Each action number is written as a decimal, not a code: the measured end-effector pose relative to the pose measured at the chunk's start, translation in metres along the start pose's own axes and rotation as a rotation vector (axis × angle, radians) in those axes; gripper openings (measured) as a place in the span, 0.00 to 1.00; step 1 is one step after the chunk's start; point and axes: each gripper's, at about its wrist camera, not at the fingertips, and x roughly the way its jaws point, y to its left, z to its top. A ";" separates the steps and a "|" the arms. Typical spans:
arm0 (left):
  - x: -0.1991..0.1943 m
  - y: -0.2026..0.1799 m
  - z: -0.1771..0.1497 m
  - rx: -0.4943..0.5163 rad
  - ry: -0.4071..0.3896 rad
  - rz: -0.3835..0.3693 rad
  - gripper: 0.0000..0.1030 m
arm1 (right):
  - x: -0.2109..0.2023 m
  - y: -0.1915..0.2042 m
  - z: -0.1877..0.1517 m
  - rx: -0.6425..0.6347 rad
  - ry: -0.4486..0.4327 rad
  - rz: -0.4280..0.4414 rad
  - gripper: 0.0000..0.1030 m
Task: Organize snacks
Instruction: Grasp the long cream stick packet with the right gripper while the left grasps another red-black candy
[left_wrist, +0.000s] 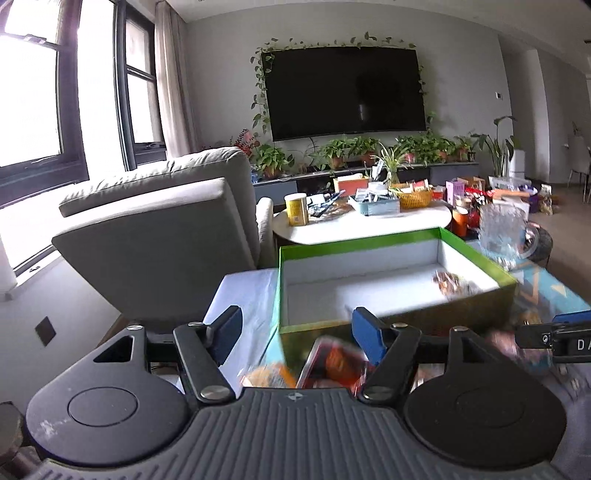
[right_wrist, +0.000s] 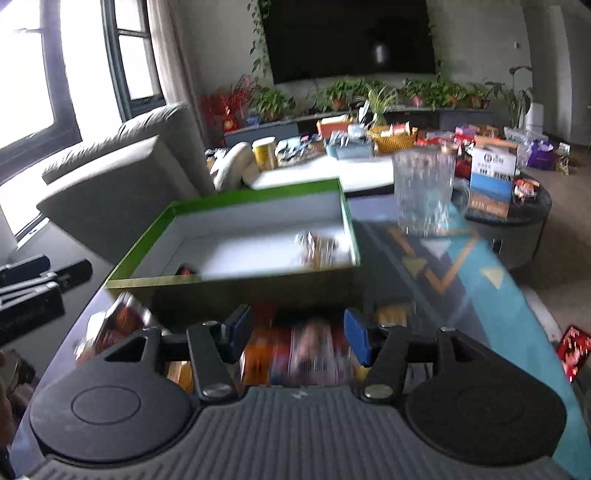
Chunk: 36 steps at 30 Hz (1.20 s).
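Box (right_wrist: 236, 236) on table (right_wrist: 480, 295), packets (right_wrist: 317, 245) inside, more packets (right_wrist: 306, 354) before it, glass (right_wrist: 424, 192) right, armchair (left_wrist: 155, 221) left, TV (left_wrist: 343, 92) behind.

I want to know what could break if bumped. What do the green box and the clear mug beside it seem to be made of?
The green box looks like cardboard: thin straight walls, matte white lining, printed green outside. The clear mug looks like glass, or perhaps clear plastic: see-through, with a ribbed, glinting wall and a handle. Motion blur leaves that open.
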 end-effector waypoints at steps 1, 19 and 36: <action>-0.007 0.001 -0.004 0.008 0.003 0.003 0.63 | -0.003 0.001 -0.005 0.000 0.013 0.007 0.55; -0.044 -0.007 -0.069 0.104 0.181 -0.055 0.59 | -0.041 0.032 -0.052 -0.090 0.082 0.089 0.56; -0.029 0.033 -0.094 -0.029 0.324 -0.066 0.49 | -0.004 0.111 -0.052 -0.274 0.137 0.261 0.56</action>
